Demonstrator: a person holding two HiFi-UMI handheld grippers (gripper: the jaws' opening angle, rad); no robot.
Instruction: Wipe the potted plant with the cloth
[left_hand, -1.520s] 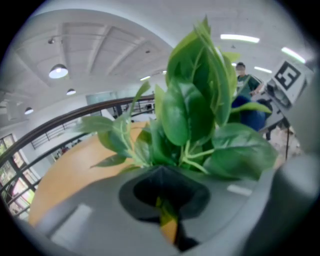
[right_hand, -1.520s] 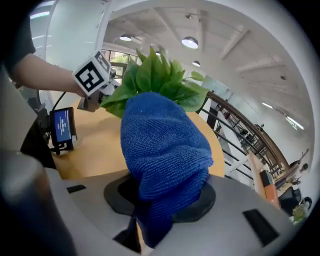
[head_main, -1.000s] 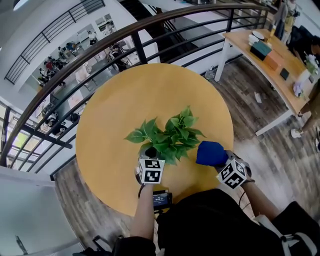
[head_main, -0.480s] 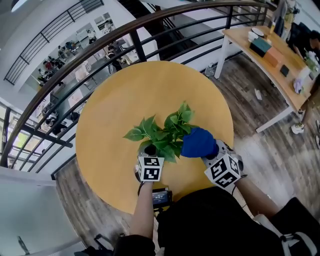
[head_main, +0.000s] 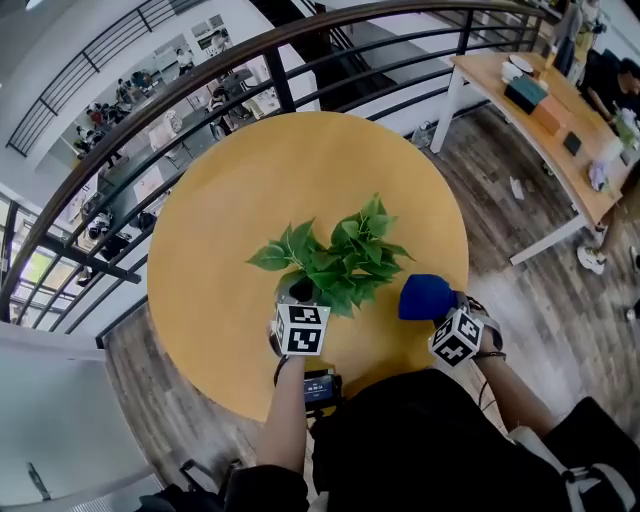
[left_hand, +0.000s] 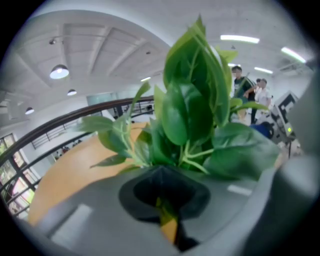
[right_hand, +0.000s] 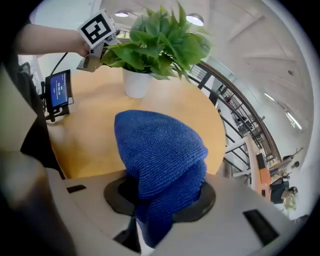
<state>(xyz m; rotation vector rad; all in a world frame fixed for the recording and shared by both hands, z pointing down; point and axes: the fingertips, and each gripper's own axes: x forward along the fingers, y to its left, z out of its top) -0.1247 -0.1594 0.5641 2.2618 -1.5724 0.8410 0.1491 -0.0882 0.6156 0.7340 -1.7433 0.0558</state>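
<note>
A leafy green potted plant in a white pot stands on the round wooden table, toward its near side. My left gripper is at the plant's near left; its jaws stand nearly together with a bit of green between them, right at the base of the leaves. My right gripper is shut on a bunched blue cloth, held just right of the foliage and apart from it. In the right gripper view the cloth bulges over the jaws, short of the plant.
A small device with a lit screen sits at the table's near edge. A dark railing curves behind the table. A long desk with boxes stands at the far right, over wooden floor.
The right gripper brought the cloth against the plant's right leaves half a second ago and has since drawn back to the right. The left gripper has stayed at the plant.
</note>
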